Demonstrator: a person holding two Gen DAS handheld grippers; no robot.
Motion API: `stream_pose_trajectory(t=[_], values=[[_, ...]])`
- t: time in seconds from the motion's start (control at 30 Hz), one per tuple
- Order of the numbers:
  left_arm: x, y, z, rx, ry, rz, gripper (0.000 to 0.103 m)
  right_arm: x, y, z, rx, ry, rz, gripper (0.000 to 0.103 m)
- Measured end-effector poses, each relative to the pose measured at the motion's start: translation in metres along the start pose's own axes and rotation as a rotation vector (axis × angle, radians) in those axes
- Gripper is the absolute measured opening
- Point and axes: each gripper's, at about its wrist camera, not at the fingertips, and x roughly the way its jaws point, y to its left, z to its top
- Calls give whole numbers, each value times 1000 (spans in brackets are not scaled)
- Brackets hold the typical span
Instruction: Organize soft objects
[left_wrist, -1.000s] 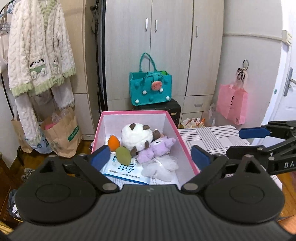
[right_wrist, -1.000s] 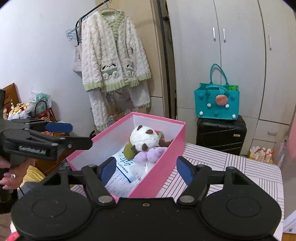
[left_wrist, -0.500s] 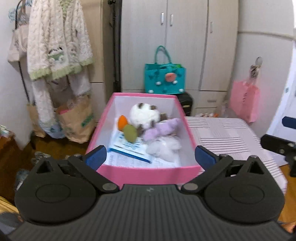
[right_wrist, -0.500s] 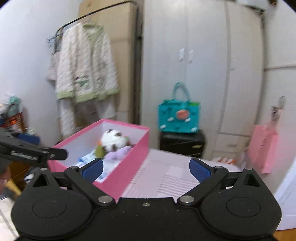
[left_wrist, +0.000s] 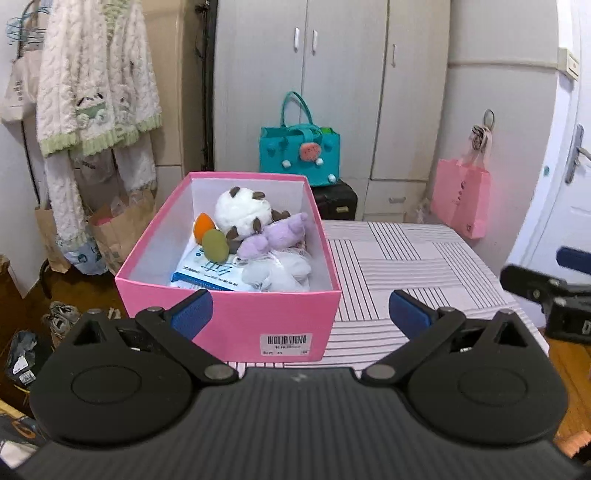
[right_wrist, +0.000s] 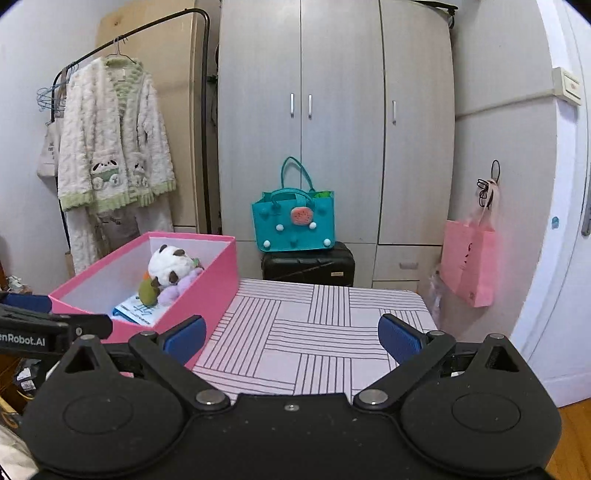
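Left claw: jaws wide apart, nothing between the blue pads, poised just before the near wall of the pink box
Right claw: jaws wide apart, nothing gripped, over bare striped cloth of the worktop, to the right of the box
Pink box: open-topped, barcode label on near wall, standing on the left part of the worktop
Contents, back to front: panda plush against the far wall; orange egg-shaped sponge and olive-green one at its left, touching; purple plush leaning on the panda; white-grey plush nearest; blue-and-white packet flat underneath
Beyond the worktop: teal felt tote on a black suitcase, grey wardrobe, pink paper bag hung on the wall, fleece robe on a rack
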Motion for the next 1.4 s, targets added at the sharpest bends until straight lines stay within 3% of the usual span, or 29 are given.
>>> stream_pose_trajectory(t=[0.1,0.63,0.83,1.4], values=[[-5,-5,-4,15,-35,41,103,-7,0,-4,0,-6,9,101],[-11,-11,-16,38,-70,76,103,-25,-3,-17,4,-30,-32,101],[-8,-9,-19,23,-54,67,103,-26,-7,-20,5,-31,-72,101],[-7,-14,-25,38,-30,81,103,-20,-8,-29,5,5,-72,101]])
